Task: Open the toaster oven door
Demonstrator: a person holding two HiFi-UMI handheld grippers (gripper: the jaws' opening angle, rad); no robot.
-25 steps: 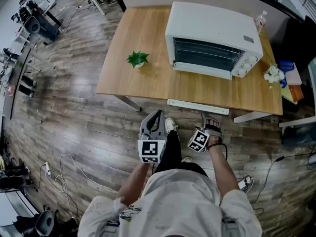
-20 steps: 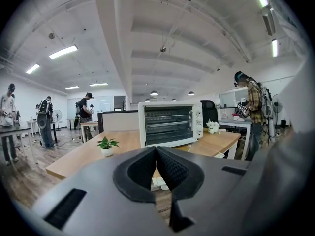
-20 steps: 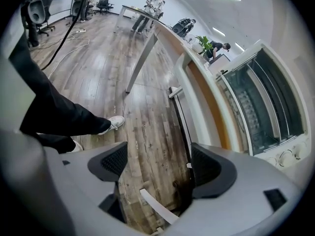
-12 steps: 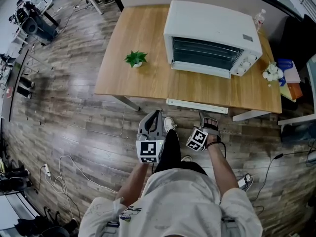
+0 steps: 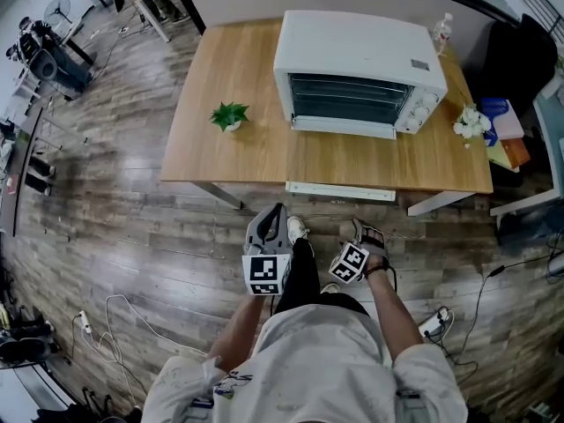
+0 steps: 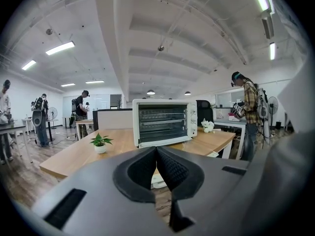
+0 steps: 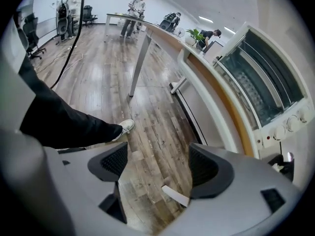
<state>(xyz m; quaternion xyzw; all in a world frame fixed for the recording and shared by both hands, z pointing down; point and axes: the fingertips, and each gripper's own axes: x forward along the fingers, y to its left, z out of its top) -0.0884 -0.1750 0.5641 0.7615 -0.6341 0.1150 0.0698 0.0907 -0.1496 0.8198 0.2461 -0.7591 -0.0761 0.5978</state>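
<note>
A white toaster oven (image 5: 357, 73) stands on the wooden table (image 5: 238, 148), its glass door (image 5: 348, 100) closed, knobs at its right end. It shows too in the left gripper view as the toaster oven (image 6: 165, 122), and rolled sideways in the right gripper view as the toaster oven (image 7: 266, 90). Both grippers hang low over the floor, well short of the table. My left gripper (image 5: 275, 221) (image 6: 156, 166) is shut, pads touching, nothing between them. My right gripper (image 5: 368, 233) (image 7: 157, 163) stands open and empty.
A small potted plant (image 5: 228, 115) sits left of the oven, white flowers (image 5: 467, 123) and a bottle (image 5: 442, 30) at its right. The person's leg and shoe (image 7: 74, 124) stand between the grippers. A cable (image 5: 115, 320) lies on the plank floor. People stand at far desks (image 6: 246, 107).
The head view has shifted: table and oven sit slightly further left and higher in frame. Both grippers stay low in front of the body, states unchanged.
</note>
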